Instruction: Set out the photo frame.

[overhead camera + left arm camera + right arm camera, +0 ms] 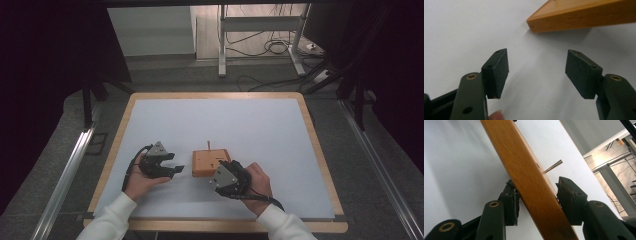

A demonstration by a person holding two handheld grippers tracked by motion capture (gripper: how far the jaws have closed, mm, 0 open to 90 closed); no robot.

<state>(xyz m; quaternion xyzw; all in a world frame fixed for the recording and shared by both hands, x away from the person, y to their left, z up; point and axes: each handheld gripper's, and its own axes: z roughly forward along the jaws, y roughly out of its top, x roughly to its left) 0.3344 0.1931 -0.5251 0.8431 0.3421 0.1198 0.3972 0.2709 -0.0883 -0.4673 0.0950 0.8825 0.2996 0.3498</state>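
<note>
A flat orange wooden block (210, 162) lies on the white table sheet (250, 120), with a thin wooden peg (209, 145) standing up from its far edge. My right gripper (220, 172) grips the block's near right corner; in the right gripper view its pads press on both faces of the block (529, 182), and the peg (554, 166) pokes out beyond. My left gripper (177, 169) rests just left of the block, apart from it. Its jaws stand wide with only bare sheet between them (536, 72), and the block's corner (584, 17) lies ahead.
The sheet covers a wooden-rimmed table (117, 145). Behind the table stand metal frame legs (222, 45) and loose cables (272, 47) on the floor. Rails (65, 175) run along both sides of the table.
</note>
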